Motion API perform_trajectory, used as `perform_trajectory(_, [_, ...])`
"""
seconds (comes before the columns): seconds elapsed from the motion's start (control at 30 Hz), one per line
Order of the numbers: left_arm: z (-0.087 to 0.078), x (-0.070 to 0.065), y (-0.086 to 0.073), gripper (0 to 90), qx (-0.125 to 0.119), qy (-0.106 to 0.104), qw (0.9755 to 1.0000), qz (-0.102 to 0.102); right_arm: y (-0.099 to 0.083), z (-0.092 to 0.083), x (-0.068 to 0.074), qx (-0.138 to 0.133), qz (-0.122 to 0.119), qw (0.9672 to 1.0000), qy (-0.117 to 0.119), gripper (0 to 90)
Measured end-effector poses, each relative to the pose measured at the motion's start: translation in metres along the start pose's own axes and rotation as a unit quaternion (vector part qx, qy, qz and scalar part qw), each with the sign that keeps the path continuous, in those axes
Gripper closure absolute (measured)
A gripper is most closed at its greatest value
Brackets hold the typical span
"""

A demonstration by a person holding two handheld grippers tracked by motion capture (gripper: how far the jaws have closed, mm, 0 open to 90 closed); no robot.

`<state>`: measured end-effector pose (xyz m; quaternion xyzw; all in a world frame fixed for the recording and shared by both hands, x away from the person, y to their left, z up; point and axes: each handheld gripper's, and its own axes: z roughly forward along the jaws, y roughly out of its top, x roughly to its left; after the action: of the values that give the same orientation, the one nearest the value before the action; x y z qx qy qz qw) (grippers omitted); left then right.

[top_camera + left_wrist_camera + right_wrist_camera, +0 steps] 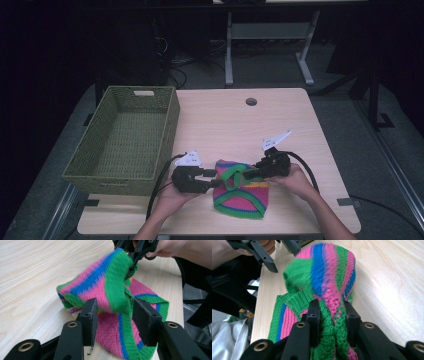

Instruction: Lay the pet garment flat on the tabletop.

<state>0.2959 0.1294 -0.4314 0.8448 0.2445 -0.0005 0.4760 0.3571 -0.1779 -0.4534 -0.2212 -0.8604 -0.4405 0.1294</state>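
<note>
The pale wooden table takes up most of what I'm looking at, with a green woven basket sitting on its left side, nothing in it that I can make out. Near the front edge, between the person's two hands, lies a small knitted garment striped pink, green and blue, its lower part flat on the wood and its upper part lifted into a fold. It looks light and floppy, stretchy rather than slippery, so it should sag wherever it isn't supported; the thick ribbed green edge seems the surest place to pinch it. The right gripper has done just that: its jaws are clamped on a bunched green band and hold the fold up. The left gripper is roughly half open, jaws standing either side of the hanging fold; the cloth is blurred there, but the pads don't seem to press on it.
</note>
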Motion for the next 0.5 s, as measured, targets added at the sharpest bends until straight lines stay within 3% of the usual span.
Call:
perform_trajectory(0.13, [0.000,0.001,0.000,54.9,0.005,0.006,0.9999,0.009,-0.003,0.001,-0.006,0.005,0.004,0.9999,0.011,71.7])
perform_trajectory(0.27, [0.005,0.003,-0.001,54.6,0.010,0.006,0.9999,0.006,-0.005,0.002,-0.011,0.005,0.005,1.0000,0.006,69.9])
perform_trajectory(0.5, [0.018,0.004,0.003,54.5,0.013,0.008,0.9998,0.010,-0.003,0.003,-0.007,0.020,-0.011,0.9996,-0.014,57.0])
